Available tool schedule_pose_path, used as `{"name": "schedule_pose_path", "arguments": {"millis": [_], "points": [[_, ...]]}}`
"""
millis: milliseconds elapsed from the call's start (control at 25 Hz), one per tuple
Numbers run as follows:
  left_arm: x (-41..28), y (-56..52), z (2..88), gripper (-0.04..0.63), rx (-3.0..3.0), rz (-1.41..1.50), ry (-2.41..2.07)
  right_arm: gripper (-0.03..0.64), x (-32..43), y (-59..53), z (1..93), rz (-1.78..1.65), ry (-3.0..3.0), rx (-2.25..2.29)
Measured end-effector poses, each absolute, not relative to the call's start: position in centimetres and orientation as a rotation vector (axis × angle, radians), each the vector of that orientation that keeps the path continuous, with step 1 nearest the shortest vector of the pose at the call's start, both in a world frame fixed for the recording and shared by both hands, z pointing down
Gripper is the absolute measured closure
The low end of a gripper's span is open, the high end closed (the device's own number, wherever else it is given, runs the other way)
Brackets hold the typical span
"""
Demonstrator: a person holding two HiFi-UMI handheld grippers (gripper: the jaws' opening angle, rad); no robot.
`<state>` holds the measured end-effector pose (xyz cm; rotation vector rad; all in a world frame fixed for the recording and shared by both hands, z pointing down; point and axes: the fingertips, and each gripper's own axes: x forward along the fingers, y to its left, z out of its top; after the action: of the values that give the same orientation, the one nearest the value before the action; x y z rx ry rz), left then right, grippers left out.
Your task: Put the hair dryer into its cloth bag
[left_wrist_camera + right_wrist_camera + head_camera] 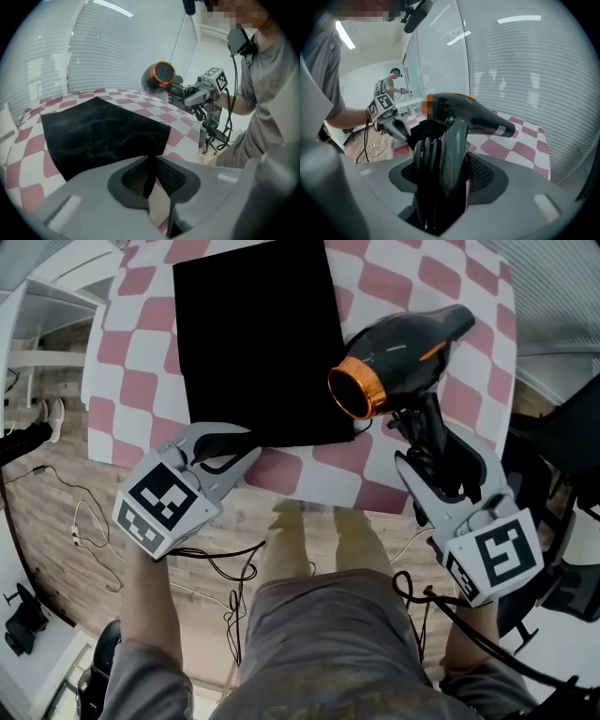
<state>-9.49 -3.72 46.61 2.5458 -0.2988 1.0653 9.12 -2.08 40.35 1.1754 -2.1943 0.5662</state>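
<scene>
- The hair dryer [403, 352], dark grey with an orange ring round its nozzle, is hanging in the air above the near right part of the tabletop [412, 287], with the nozzle pointing toward the person's left.
- The right tongs [424, 439] are gripping the hair dryer by its handle; the right gripper view is showing the jaws pressed on the handle with a coiled black cord [423, 173] bundled in beside it.
- The cloth bag [258, 343], plain black and rectangular, is lying flat on the tabletop just left of the hair dryer, its near edge reaching almost to the tabletop's near edge.
- The left tongs [225, 448] are pinching the cloth bag's near edge; the left gripper view is showing a thin fold of black fabric caught between the nearly closed jaws.
- A pink and white checked cover is lying over the tabletop.
- Wooden floor [300, 531] with loose cables is showing below the tabletop's near edge.
- In the right gripper view another person [391, 84] is standing far back in the room.
</scene>
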Motion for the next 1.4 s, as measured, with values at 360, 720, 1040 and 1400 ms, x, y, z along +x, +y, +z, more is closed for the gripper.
{"name": "schedule_pose_path", "arguments": {"millis": [360,720,1040,1400], "points": [[-9.8,-2.2,47.7,0.531,2.519,1.126,-0.213,0.34,8.9,-1.5,40.5,0.566,-2.195,1.165],[-10.1,-2.7,45.7,0.586,2.498,1.02,-0.272,0.341,8.6,-1.1,40.4,0.565,-2.202,1.161],[-10.2,-2.7,43.4,0.583,2.503,1.093,-0.218,0.341,8.1,-0.5,38.5,0.522,-2.223,1.147],[-10.3,-3.2,42.7,0.584,2.48,0.963,-0.309,0.341,7.8,0.1,37.5,0.5,-2.239,1.132]]}}
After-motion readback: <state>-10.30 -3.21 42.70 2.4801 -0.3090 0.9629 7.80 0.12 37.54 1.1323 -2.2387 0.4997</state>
